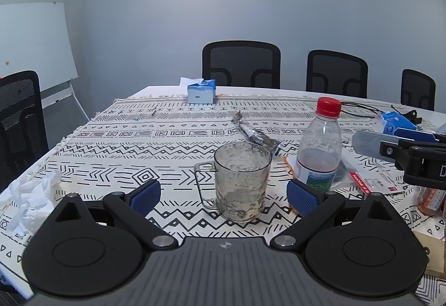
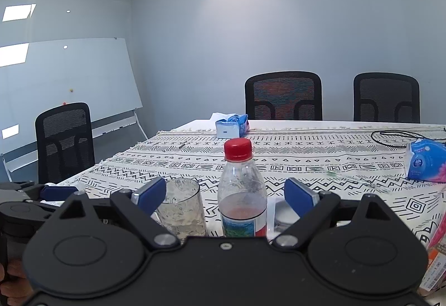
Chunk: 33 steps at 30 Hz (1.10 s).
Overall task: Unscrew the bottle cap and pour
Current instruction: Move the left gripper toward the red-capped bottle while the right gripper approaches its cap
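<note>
A clear plastic bottle [image 1: 319, 149] with a red cap [image 1: 329, 106] on it stands upright on the patterned cloth; a little reddish liquid sits in it. A clear glass mug [image 1: 242, 180] with a handle stands just left of it. My left gripper [image 1: 224, 195] is open, its blue pads either side of the mug, apart from it. My right gripper [image 2: 225, 195] is open, its pads either side of the bottle [image 2: 242, 194] with the cap [image 2: 238, 149] above them, not touching. The mug [image 2: 182, 208] stands left of the bottle there. The right gripper's finger [image 1: 390, 147] shows at the right edge.
Crumpled tissue [image 1: 30, 202] lies at the near left edge. A foil wrapper [image 1: 256, 134] lies behind the mug. Tissue packs [image 1: 201, 92] [image 2: 425, 161], a black cable [image 2: 401, 137], small packets [image 1: 373, 184] and black chairs [image 1: 241, 64] ring the table.
</note>
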Each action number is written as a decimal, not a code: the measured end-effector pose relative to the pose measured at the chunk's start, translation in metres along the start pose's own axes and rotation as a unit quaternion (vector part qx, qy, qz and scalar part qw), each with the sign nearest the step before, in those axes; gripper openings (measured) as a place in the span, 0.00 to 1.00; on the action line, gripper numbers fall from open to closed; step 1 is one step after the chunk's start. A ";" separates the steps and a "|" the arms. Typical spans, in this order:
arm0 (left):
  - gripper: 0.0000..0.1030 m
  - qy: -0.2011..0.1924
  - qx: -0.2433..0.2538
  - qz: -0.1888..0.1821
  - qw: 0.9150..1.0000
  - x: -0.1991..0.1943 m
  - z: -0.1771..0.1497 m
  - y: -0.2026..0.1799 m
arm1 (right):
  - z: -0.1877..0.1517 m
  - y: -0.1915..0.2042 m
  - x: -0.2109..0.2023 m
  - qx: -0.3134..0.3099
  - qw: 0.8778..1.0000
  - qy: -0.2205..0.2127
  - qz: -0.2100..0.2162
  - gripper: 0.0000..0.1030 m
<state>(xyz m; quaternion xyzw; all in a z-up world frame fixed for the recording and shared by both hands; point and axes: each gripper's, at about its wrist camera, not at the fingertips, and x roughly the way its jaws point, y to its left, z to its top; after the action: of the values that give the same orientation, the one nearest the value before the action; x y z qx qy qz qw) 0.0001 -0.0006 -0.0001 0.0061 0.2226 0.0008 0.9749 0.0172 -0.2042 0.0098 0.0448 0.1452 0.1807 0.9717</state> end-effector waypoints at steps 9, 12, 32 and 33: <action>0.95 0.012 0.006 -0.008 1.000 0.002 -0.001 -0.008 | -0.001 -0.002 0.003 0.005 1.000 0.001 0.004 0.90; 0.95 0.005 0.004 -0.025 1.000 0.000 0.000 -0.006 | -0.001 -0.003 0.004 0.007 1.000 0.002 0.005 0.90; 0.95 -0.005 0.015 -0.051 0.999 -0.003 -0.005 -0.015 | 0.001 -0.002 0.001 0.006 1.000 0.004 0.010 0.90; 0.95 -0.006 0.017 -0.053 0.998 -0.003 -0.005 -0.015 | 0.001 -0.002 0.001 0.006 1.000 0.004 0.010 0.90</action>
<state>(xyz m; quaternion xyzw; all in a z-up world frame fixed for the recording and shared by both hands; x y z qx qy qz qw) -0.0050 -0.0160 -0.0034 0.0106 0.2171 -0.0543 0.9746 0.0189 -0.2063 0.0099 0.0512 0.1493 0.1900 0.9690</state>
